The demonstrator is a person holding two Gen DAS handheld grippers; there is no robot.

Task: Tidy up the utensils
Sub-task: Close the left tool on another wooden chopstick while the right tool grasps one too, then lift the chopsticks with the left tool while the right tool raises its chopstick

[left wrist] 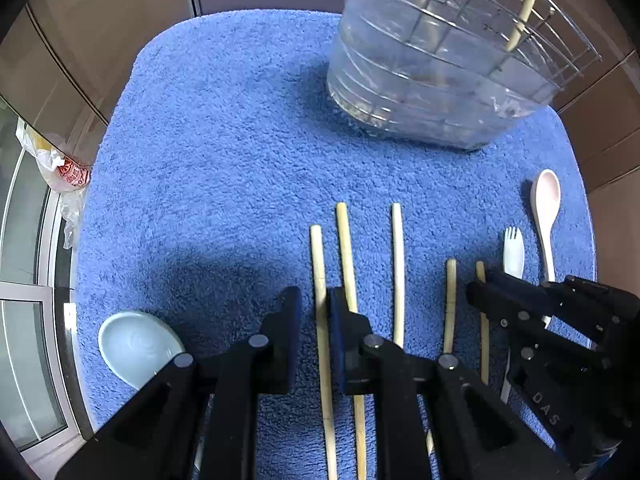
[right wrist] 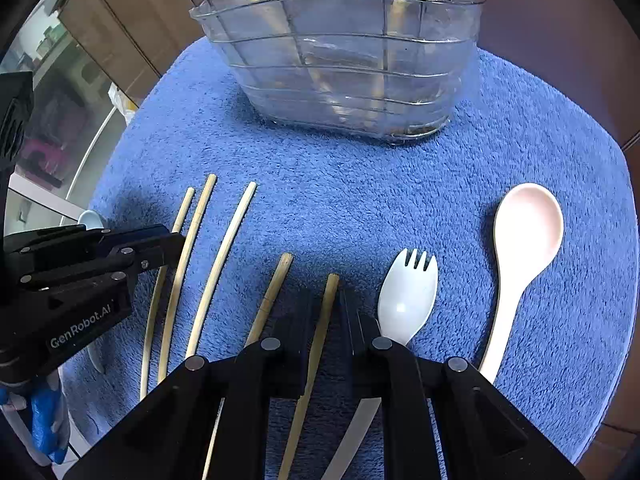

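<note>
Several bamboo chopsticks lie side by side on a blue towel (left wrist: 224, 152). My left gripper (left wrist: 316, 304) is open low over the towel, its jaws straddling the leftmost chopstick (left wrist: 320, 280) with gaps on both sides. My right gripper (right wrist: 327, 304) is open, its jaws straddling the rightmost chopstick (right wrist: 329, 300). A white spork (right wrist: 406, 300) and a pink spoon (right wrist: 524, 236) lie to the right. A clear utensil holder (right wrist: 352, 60) with a wire insert stands at the back and holds two chopsticks.
A pale blue spoon (left wrist: 132, 344) lies at the towel's left edge. A plastic bag (left wrist: 60, 160) sits off the towel at far left. Brown cabinet panels stand behind the holder. A glass door is on the left.
</note>
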